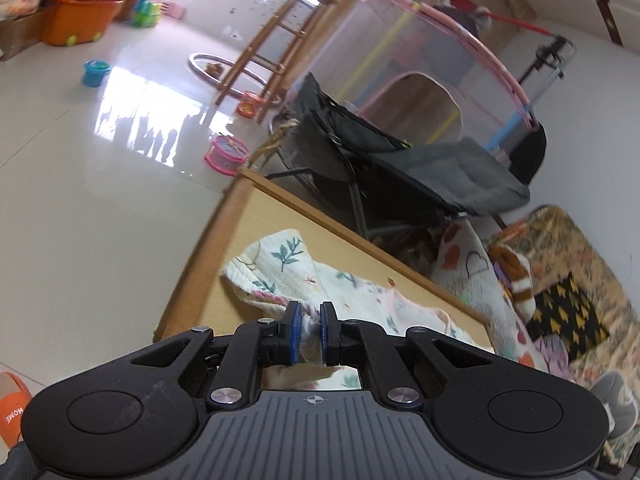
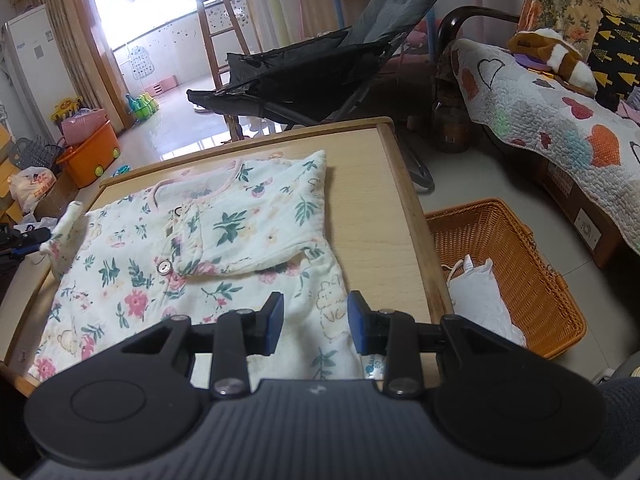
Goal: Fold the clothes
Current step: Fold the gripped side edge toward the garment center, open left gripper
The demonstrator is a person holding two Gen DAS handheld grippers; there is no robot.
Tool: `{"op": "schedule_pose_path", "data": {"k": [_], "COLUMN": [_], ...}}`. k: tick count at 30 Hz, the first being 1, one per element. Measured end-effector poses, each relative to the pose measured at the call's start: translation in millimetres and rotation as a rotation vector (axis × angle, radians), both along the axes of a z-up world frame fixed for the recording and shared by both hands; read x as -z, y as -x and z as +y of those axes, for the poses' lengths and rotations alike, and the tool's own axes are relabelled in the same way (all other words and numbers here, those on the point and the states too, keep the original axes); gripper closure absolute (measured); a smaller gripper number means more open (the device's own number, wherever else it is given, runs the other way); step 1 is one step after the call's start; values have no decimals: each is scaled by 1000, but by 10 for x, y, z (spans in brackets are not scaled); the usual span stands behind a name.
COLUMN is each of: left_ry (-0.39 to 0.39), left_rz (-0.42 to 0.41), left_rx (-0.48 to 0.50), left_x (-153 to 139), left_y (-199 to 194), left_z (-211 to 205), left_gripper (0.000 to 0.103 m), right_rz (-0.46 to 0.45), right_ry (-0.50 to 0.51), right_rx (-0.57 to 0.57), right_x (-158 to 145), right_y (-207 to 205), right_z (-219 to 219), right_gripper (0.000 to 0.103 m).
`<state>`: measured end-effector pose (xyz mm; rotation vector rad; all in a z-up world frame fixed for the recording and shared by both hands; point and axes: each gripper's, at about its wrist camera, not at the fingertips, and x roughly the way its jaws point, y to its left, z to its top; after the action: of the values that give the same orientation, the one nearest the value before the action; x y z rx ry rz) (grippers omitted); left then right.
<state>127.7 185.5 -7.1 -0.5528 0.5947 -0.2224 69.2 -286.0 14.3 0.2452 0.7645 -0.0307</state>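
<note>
A cream floral baby garment (image 2: 224,236) lies flat on a light wooden table (image 2: 372,184), its right sleeve folded across the chest. My left gripper (image 1: 311,330) is shut on the garment's left sleeve (image 1: 276,268), lifting it at the table's left edge; the raised sleeve (image 2: 66,224) also shows in the right wrist view. My right gripper (image 2: 316,322) is open and empty, hovering over the garment's lower right part near the table's front.
An orange wicker basket (image 2: 520,248) with white cloth sits on the floor right of the table. A grey folding chair (image 2: 320,64) stands behind the table. A quilt-covered sofa (image 2: 560,120) is at right. Toys and an orange bin (image 2: 90,158) lie at left.
</note>
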Motion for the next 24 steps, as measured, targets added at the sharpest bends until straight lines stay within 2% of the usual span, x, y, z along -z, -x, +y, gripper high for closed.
{"op": "schedule_pose_path", "data": {"k": [5,9,17,21,24], "left_ry": [-30,-15,6,-20,-76], "left_rz": [-1,0,59,75,78], "left_rx": [52,87,80,104,140], "left_x": [5,32,233,270,265], "left_y": [-61,-87,-163,-183,-188], "left_z": [-234,-425,-811,-919,-987], "left_gripper": [94,93,93,93,93], "right_rz": [-3,-2,-4,-2,-1], "right_ry": [-14,-23,-33,-39,-41], "right_rx": [5,8,11,14,13], "right_x": [1,9,4,7,8], "right_y": [5,2,11,8,3], "right_z": [-23,-32,-49,-59,-54], "right_gripper": [69,69,69,69,69]}}
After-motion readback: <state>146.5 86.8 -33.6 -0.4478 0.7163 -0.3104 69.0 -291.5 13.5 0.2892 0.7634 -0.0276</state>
